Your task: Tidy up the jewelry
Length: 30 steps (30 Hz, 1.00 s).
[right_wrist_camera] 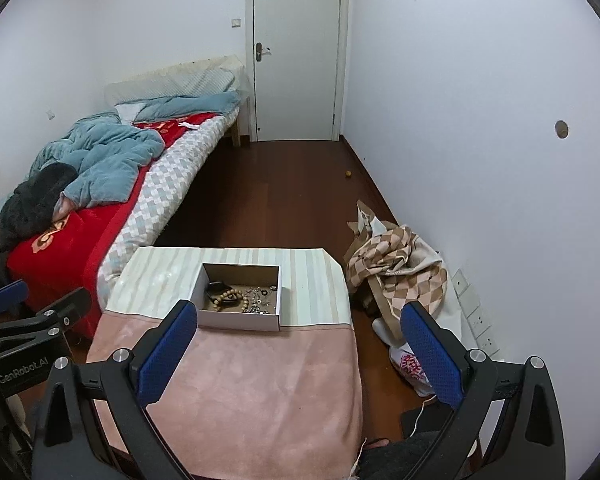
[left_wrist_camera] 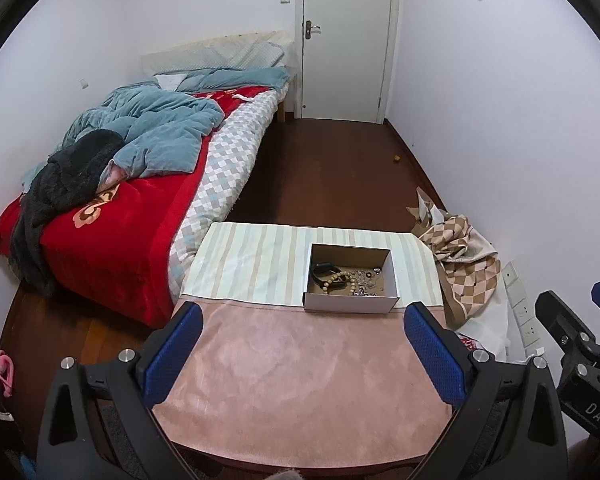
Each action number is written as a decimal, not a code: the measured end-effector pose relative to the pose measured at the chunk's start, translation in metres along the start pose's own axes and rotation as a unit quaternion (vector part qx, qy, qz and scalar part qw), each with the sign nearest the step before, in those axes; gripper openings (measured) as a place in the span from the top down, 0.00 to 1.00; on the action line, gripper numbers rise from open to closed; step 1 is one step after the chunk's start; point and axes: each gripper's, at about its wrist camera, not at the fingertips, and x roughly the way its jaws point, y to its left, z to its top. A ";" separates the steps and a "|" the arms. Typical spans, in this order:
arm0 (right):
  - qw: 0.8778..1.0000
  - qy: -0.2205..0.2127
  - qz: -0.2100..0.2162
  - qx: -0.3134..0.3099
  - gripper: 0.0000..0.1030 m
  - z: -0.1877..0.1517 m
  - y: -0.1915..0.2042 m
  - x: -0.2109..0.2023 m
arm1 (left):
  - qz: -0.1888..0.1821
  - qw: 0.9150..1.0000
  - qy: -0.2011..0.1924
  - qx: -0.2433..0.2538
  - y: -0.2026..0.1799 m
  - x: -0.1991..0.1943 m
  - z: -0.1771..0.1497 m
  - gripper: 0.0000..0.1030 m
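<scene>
A small open cardboard box (left_wrist_camera: pixel 350 303) (right_wrist_camera: pixel 239 321) stands on the table where the striped cloth meets the pink one. Inside lie a black band (left_wrist_camera: pixel 322 270) (right_wrist_camera: pixel 214 288), a wooden bead bracelet (left_wrist_camera: pixel 339 281) (right_wrist_camera: pixel 230 298) and several small silver pieces (left_wrist_camera: pixel 366 280) (right_wrist_camera: pixel 260 300). My left gripper (left_wrist_camera: pixel 304 320) is open, hovering over the pink cloth short of the box. My right gripper (right_wrist_camera: pixel 300 320) is open too, held back from the box and to its right, with nothing between its fingers.
The table (left_wrist_camera: pixel 300 380) carries a pink cloth near me and a striped cloth (left_wrist_camera: pixel 252 264) beyond. A bed (left_wrist_camera: pixel 112 200) with red and blue bedding stands left. A checked fabric heap (left_wrist_camera: pixel 464 264) and a power strip (left_wrist_camera: pixel 520 312) lie on the floor at right. The closed door (left_wrist_camera: pixel 346 40) is far ahead.
</scene>
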 end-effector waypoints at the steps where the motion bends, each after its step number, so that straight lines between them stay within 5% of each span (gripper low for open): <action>1: 1.000 -0.001 0.000 -0.001 0.00 0.000 0.000 -0.003 | 0.002 1.000 0.000 0.002 0.000 -0.002 -0.001 0.00; 11: 1.000 0.017 -0.004 0.004 0.00 0.000 -0.006 0.006 | -0.003 1.000 0.016 0.004 -0.007 0.007 0.000 0.00; 30: 0.998 0.055 -0.020 -0.002 0.00 0.030 0.005 0.087 | 0.023 0.999 0.037 0.007 -0.007 0.067 0.035 0.00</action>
